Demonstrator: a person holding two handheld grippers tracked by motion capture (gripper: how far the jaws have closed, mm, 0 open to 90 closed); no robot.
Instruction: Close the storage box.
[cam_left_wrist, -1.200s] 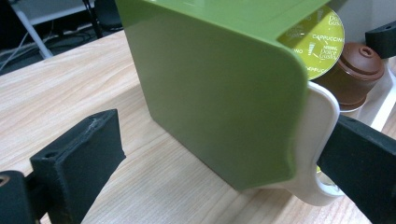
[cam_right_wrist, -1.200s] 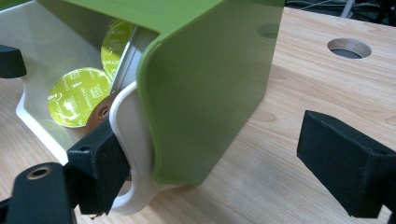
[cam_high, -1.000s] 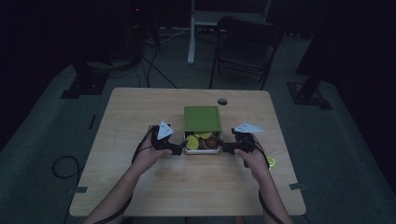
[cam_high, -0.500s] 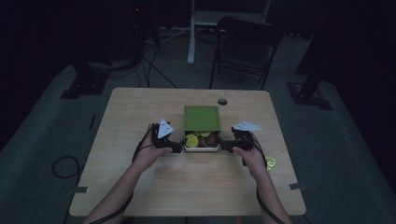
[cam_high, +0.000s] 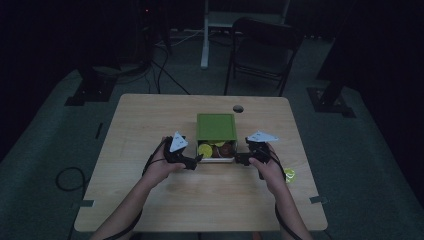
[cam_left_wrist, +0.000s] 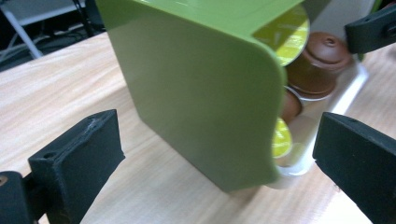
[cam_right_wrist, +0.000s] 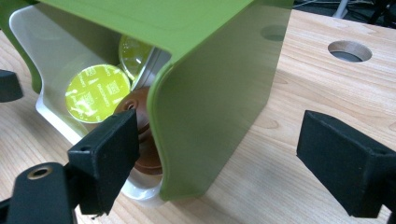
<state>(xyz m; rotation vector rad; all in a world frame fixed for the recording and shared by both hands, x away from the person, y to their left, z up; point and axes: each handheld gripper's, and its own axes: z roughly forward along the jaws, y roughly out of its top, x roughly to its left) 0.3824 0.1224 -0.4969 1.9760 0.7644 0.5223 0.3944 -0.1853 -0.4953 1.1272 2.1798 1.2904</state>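
While you hold both grippers at the box, this is how things sit, near to far.
Your left gripper (cam_high: 196, 161): at 9 o'clock of the tray, jaws wide apart, holding nothing; the green lid's corner sits between them.
Your right gripper (cam_high: 239, 159): at 3 o'clock of the tray, jaws wide apart, holding nothing; the lid's other corner sits between them.
White tray (cam_high: 216, 159): on the wooden table (cam_high: 150, 120), between the two grippers.
Pods (cam_high: 205, 149): yellow tops and brown cups lying inside the tray.
Green lid (cam_high: 216, 126): over the far part of the tray, at 12 o'clock from the pods.
Round hole (cam_high: 238, 108): in the table, at 1 o'clock past the lid.
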